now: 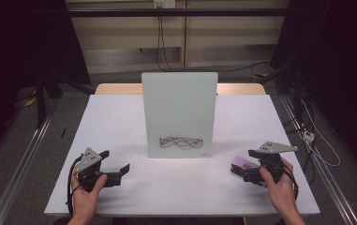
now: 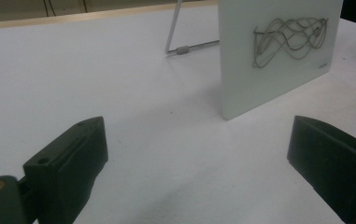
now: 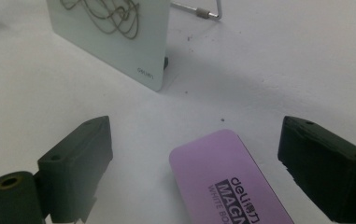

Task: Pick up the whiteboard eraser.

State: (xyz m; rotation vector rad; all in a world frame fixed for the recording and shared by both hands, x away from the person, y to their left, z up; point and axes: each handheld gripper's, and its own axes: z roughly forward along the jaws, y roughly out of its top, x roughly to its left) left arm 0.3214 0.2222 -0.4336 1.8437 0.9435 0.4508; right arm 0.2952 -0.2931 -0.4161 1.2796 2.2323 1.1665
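A small white board (image 1: 179, 112) stands upright at the table's middle, with a dark scribble (image 1: 182, 142) low on its face. A purple whiteboard eraser (image 1: 242, 162) lies flat on the table to the board's front right. My right gripper (image 1: 242, 162) is open, and the eraser (image 3: 229, 182) lies between its jaws, touching neither. My left gripper (image 1: 115, 161) rests open at the front left with nothing between its fingers. From the left gripper (image 2: 196, 126) the board (image 2: 278, 56) and its scribble (image 2: 290, 39) lie ahead to the right. The right gripper (image 3: 194, 126) points at the board's lower corner (image 3: 115, 42).
A thin metal prop (image 2: 185, 46) holds the board up from behind. The white table top (image 1: 120, 117) has a wooden strip (image 1: 117, 88) along its far edge. Cables (image 1: 316, 145) hang off the right side, and floor rails run along both sides.
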